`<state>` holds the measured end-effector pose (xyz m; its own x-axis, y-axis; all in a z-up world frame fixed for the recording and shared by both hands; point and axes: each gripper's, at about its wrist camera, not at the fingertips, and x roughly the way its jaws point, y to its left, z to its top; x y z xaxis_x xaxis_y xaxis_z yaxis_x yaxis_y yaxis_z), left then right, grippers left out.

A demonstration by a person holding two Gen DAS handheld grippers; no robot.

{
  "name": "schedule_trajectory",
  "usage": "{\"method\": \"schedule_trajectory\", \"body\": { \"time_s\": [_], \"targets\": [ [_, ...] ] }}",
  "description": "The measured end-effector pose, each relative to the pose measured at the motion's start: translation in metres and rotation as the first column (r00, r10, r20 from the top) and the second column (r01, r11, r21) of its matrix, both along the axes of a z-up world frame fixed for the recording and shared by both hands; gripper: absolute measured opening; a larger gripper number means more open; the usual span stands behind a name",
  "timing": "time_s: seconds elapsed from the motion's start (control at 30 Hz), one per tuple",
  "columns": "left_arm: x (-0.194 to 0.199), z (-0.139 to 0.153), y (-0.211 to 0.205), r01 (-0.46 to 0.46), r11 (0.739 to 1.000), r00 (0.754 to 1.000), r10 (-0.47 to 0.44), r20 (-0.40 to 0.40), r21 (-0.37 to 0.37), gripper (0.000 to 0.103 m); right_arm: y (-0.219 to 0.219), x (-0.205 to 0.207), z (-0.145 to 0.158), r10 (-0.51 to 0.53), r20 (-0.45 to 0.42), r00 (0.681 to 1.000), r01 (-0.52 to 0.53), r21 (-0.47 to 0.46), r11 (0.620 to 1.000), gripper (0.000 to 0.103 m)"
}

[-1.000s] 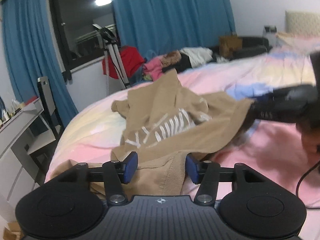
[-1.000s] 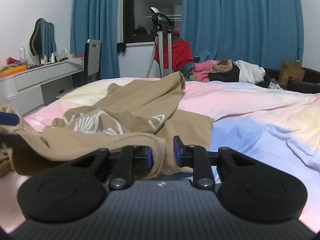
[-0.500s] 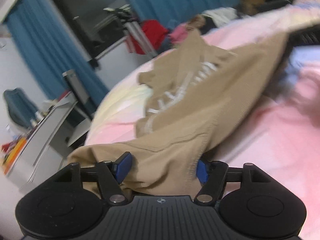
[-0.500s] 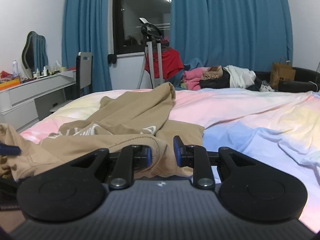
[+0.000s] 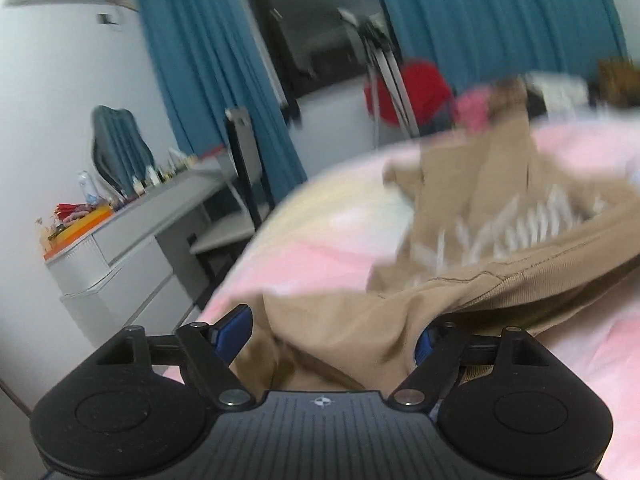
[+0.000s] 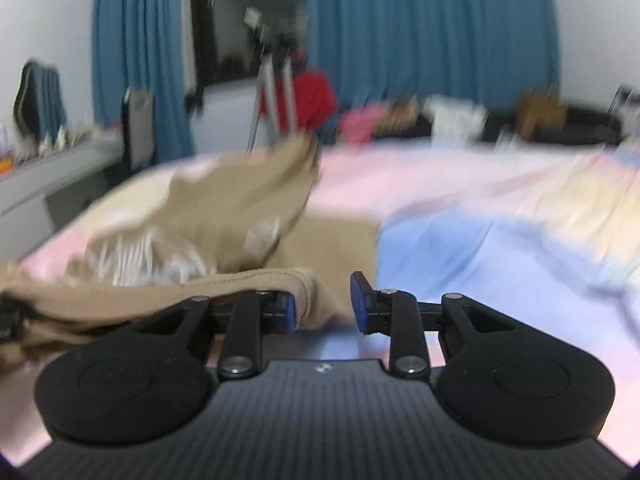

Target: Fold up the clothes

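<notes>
On the left, the left claw [image 5: 332,330] has its blue pads spread wide, with a thick bunch of the tan garment [image 5: 472,248] filling the gap between them; whether the pads press the cloth or it merely drapes through, I cannot tell. 1 second ago this view showed the garment lying in a crumpled heap on the bed [image 5: 312,248]; now the view has swung toward the grey dresser [image 5: 132,248] and a seamed edge runs taut off to the right, so the cloth is being pulled up and stretched.

Further right, the right claw [image 6: 323,307] stands partly open, a hemmed fold hanging over its left pad, the right pad bare. Its opening looks about as it did half a second ago, though the picture is now blurred by motion.

My reading: the garment, still bunched on the pink and blue bedding, is being spread out between both claws before any fold can be laid.
</notes>
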<state>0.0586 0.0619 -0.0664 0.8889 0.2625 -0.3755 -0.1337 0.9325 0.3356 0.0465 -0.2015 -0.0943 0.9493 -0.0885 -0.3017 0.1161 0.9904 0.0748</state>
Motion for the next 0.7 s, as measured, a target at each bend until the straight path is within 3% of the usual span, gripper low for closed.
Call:
{"method": "schedule_trajectory", "body": {
  "time_s": [0.07,0.13,0.27,0.4,0.5,0.6,0.7],
  "targets": [
    [-0.01,0.021,-0.001,-0.02,0.997,0.993,0.028,0.119,-0.072,0.085,-0.001,-0.003,0.014,-0.039,0.073,0.997,0.042,-0.038,0.998,0.03],
    [-0.024,0.05,0.002,-0.021,0.988,0.967,0.06,0.249,-0.153,0.087,-0.003,-0.003,0.036,-0.066,0.133,0.989,0.073,-0.049,0.996,0.029],
    [-0.046,0.127,0.003,-0.013,0.979,0.92,0.091,0.38,-0.205,0.087,-0.001,-0.011,0.101,-0.085,0.26,0.962,0.099,-0.041,0.994,0.029],
    [-0.069,0.203,0.004,0.003,0.968,0.857,0.127,0.499,-0.252,0.085,0.0,-0.031,0.183,-0.089,0.379,0.921,0.106,-0.023,0.994,0.03],
    [-0.085,0.261,0.005,0.019,0.958,0.798,0.157,0.581,-0.285,0.085,-0.007,-0.056,0.247,-0.083,0.465,0.881,0.096,-0.003,0.995,0.03],
    [-0.115,0.322,0.006,0.075,0.954,0.749,0.137,0.648,-0.289,0.087,-0.016,-0.091,0.307,-0.08,0.553,0.829,0.085,0.016,0.996,0.038],
    [-0.148,0.38,0.004,0.132,0.956,0.695,0.099,0.712,-0.262,0.089,-0.025,-0.129,0.36,-0.077,0.633,0.77,0.079,0.026,0.997,0.04]
  ]
}}
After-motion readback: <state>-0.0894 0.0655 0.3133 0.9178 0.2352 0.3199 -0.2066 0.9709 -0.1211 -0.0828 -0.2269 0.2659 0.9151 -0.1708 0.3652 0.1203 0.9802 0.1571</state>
